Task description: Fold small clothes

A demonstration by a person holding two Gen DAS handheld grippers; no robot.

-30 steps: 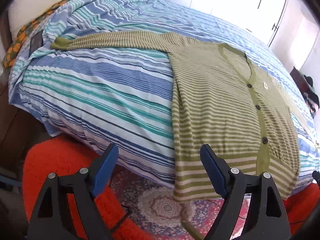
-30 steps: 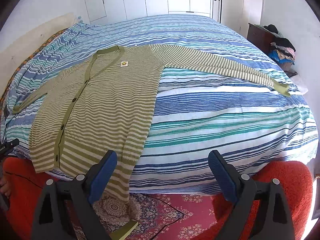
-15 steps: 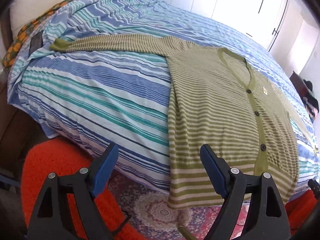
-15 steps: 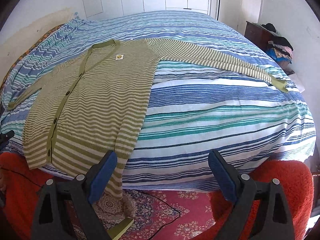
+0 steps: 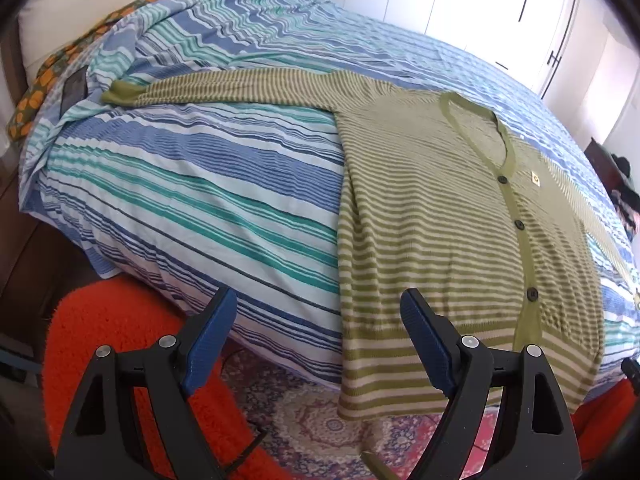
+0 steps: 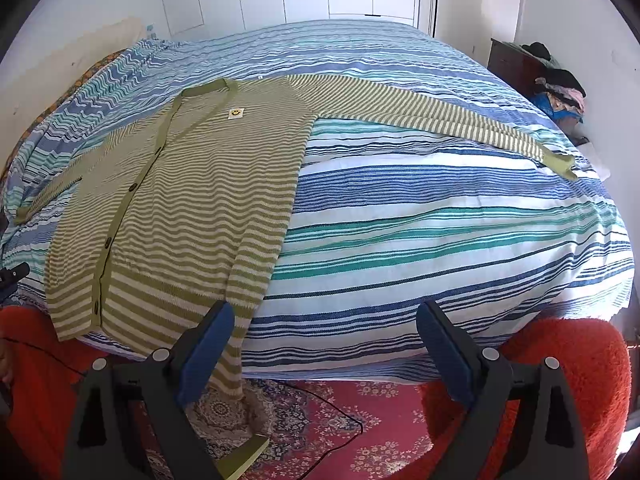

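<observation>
A green striped cardigan (image 5: 440,216) lies flat, buttoned, on a striped bed (image 5: 200,200), sleeves spread, hem overhanging the edge. The left tongs (image 5: 316,336) and right tongs (image 6: 324,344) hover wide open, empty. Best to grip each sleeve cuff and fold inward.

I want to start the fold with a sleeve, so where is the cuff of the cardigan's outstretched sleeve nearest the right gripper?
In the right wrist view the cuff lies far right on the striped duvet, near the bed's edge by the dark nightstand.

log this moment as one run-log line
stage: pre-grasp | left claw: open | right claw: open | cardigan: flat on bed, unfolded
</observation>
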